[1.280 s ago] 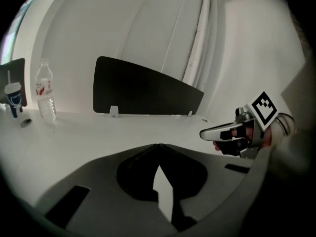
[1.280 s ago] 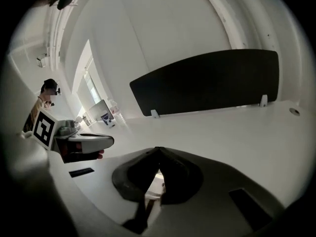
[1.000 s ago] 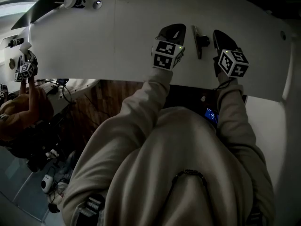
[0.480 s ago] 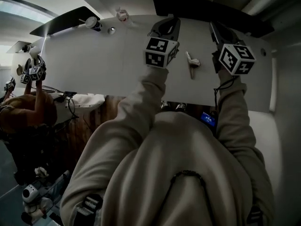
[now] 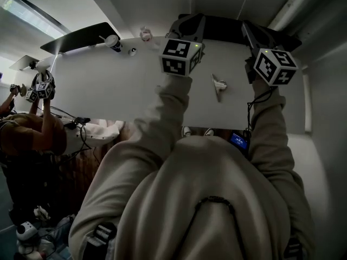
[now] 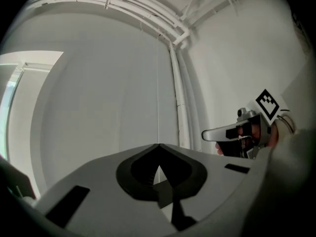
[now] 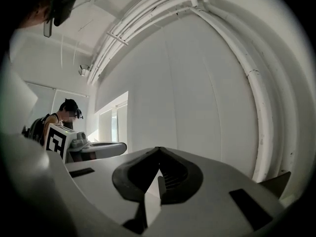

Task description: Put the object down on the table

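- Hovering high, the left gripper (image 6: 158,149) and right gripper (image 7: 158,152) are both closed tight, holding nothing.
- The object (image 5: 218,84) lies on the table (image 5: 108,91); lowering the grippers carelessly could knock it.

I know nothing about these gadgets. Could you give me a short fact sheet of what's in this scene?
person: beige hoodie, one gripper in each hand
left gripper: shut, empty, aimed at a wall
right gripper: shut, empty, aimed at a wall
object: small, pale, lying on the table, touched by neither gripper
table: white
small items: at the table's far edge
second person: at left, also holding grippers
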`<state>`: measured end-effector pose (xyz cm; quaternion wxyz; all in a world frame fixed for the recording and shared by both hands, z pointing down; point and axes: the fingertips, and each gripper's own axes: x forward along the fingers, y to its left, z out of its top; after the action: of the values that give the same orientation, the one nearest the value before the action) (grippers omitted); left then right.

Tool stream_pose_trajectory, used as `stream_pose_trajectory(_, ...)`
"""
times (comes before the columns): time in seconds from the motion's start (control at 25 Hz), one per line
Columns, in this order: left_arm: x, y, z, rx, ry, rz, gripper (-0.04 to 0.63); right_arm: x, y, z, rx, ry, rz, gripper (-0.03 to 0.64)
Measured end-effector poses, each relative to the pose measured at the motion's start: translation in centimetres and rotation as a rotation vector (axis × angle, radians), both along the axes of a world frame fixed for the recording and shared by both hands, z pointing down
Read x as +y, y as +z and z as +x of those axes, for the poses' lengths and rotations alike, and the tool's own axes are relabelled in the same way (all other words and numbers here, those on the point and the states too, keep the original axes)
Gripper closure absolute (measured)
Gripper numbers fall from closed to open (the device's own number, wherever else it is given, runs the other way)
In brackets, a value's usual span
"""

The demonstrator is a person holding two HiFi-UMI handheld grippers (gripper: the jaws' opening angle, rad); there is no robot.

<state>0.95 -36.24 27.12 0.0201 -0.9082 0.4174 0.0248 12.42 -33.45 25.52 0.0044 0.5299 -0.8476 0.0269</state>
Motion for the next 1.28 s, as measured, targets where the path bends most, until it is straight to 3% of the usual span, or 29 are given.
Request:
stream_pose_trajectory(0.24, 3.9, -2.2, 2.0, 0.012, 0.042, -0.003, 0.591, 5.2, -3.3, 1.3, 0.026, 0.023, 0.017, 0.598)
stream_pose_trajectory(0.44, 7.8, -1.1, 4.9, -0.003, 0.068, 0.005, 0.591, 9.2, -2.5, 3.8, 0.015, 0.034, 0.018, 0.598)
stream_pose_trajectory(0.8, 16.9, -0.6, 6.3, -0.020, 0.067, -0.022, 0.591, 18.0, -1.6, 5.1, -0.001, 0.030, -0.023, 0.598)
stream_pose_trajectory(1.0, 19.3, -1.8, 4.4, -0.043, 0.042, 0.000, 0.591, 19.9, -2.9, 3.4, 0.003, 0.017, 0.012, 0.598)
stream_pose_trajectory(1.28, 19.3, -1.5, 1.2, -0.023, 0.016, -0.008, 0.591, 20.1, -2.9, 0.7, 0.044, 0.025, 0.009, 0.598)
